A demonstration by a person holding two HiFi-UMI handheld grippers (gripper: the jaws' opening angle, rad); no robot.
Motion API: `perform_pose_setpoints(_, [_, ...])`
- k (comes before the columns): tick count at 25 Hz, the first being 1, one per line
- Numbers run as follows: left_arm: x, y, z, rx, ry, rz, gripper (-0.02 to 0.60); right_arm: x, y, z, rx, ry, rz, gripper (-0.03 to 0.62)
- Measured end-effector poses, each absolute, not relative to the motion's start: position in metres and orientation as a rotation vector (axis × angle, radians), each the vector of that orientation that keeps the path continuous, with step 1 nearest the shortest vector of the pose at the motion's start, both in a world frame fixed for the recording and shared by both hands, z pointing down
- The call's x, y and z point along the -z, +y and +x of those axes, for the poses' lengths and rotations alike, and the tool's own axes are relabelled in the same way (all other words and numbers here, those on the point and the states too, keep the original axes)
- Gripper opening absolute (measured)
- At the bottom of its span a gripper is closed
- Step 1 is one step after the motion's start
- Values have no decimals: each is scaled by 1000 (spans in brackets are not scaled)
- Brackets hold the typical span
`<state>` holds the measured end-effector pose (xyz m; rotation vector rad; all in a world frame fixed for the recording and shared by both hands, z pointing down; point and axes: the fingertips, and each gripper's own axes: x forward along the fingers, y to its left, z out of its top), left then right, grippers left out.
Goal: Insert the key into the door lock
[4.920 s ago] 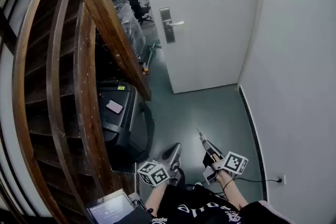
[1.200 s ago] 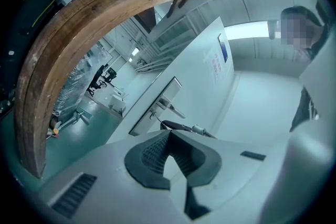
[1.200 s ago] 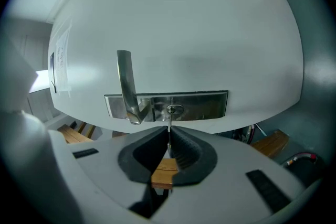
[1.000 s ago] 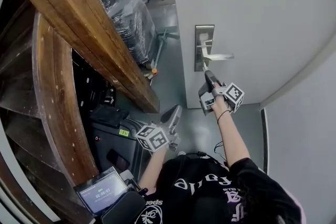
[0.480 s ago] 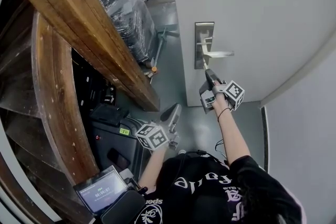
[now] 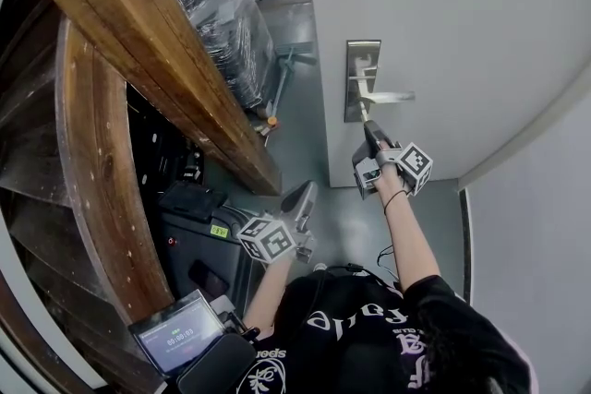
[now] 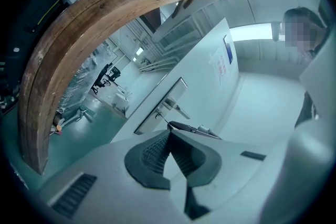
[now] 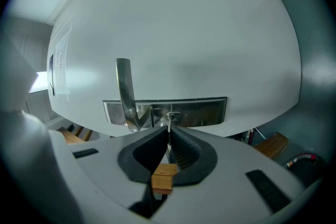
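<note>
The white door (image 6: 443, 23) carries a steel lock plate (image 6: 361, 80) with a lever handle (image 6: 388, 96). My right gripper (image 6: 367, 126) is raised to the plate's lower part and shut on the key (image 8: 169, 136). In the right gripper view the thin blade runs straight from the jaws to the keyhole (image 8: 173, 115), beside the handle (image 8: 125, 92); its tip reaches the keyhole, but how deep I cannot tell. A wooden tag (image 8: 164, 178) hangs behind the right gripper (image 8: 168, 131). My left gripper (image 6: 309, 191) is held low, away from the door, and the left gripper (image 7: 169, 132) is shut on nothing.
A heavy wooden stair rail (image 6: 148, 41) rises close on the left. Below it stand a black case (image 6: 199, 244) and a small lit screen (image 6: 175, 341). Plastic-wrapped goods (image 6: 226, 23) fill the doorway gap. A white wall (image 6: 536, 198) closes in on the right.
Since 4.9 s ago the person has come up to the door and the right gripper has risen to the lock. Over the last second it has hardly moved.
</note>
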<state>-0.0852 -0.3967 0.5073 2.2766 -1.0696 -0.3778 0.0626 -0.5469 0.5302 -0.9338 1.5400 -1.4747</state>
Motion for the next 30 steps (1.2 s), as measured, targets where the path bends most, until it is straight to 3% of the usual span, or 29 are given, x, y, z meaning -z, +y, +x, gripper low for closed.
perform_pose_setpoints(21, [-519, -388, -88, 346, -1070, 2260, 5, -536, -586, 53, 1479, 1581, -966, 34])
perform_pose_setpoints(30, [-516, -374, -77, 338, -1094, 2256, 5, -531, -539, 59, 1439, 1842, -1021, 34])
